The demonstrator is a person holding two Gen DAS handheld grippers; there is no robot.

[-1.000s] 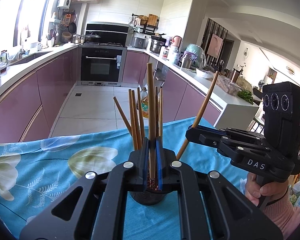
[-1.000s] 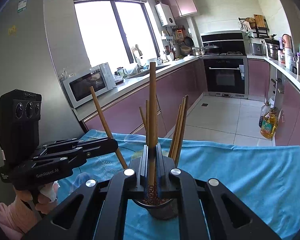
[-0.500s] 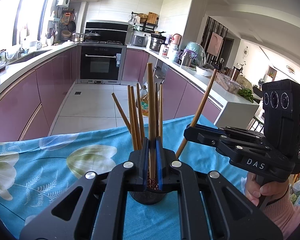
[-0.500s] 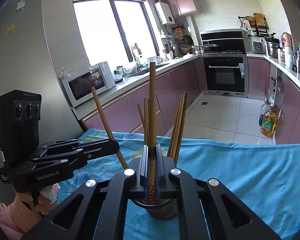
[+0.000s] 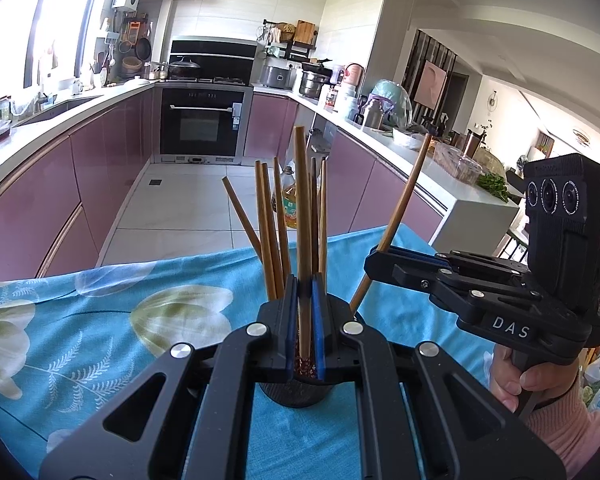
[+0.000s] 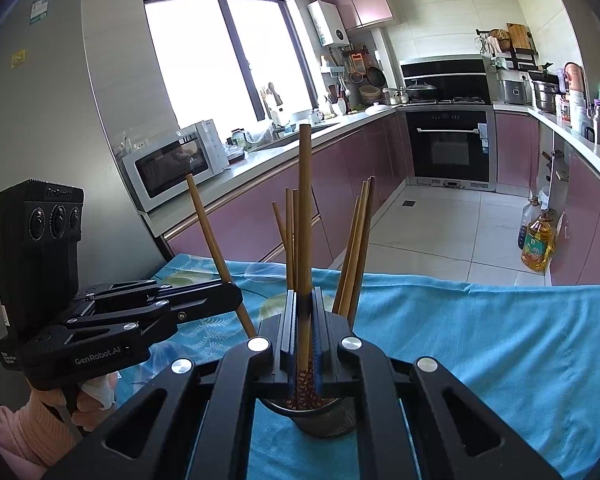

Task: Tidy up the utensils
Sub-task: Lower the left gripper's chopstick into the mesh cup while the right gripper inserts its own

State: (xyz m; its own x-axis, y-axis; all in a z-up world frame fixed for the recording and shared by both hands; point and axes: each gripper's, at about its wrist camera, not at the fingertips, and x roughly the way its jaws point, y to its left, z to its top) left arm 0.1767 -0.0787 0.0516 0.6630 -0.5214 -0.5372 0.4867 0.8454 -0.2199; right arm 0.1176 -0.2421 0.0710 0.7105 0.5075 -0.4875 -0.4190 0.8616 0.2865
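A dark round holder point(image 5: 295, 390) stands on the blue flowered cloth point(image 5: 99, 320) with several brown chopsticks point(image 5: 269, 224) upright in it; it also shows in the right wrist view point(image 6: 324, 420). My left gripper point(image 5: 304, 320) is shut on one chopstick point(image 5: 302, 208), its patterned lower end over the holder's mouth. My right gripper point(image 6: 304, 320) is shut on another chopstick point(image 6: 304, 208), held upright over the holder. Each gripper shows in the other's view, the right point(image 5: 374, 260) and the left point(image 6: 235, 294), each with its tilted chopstick.
The cloth-covered table point(image 6: 500, 340) ends at a far edge above the tiled kitchen floor point(image 5: 187, 208). Purple cabinets, an oven point(image 6: 448, 148) and a microwave point(image 6: 171, 164) lie beyond. An oil bottle point(image 6: 538, 246) stands on the floor.
Both held chopsticks have sunk slightly toward the holder. The grippers stay shut and in nearly the same places.
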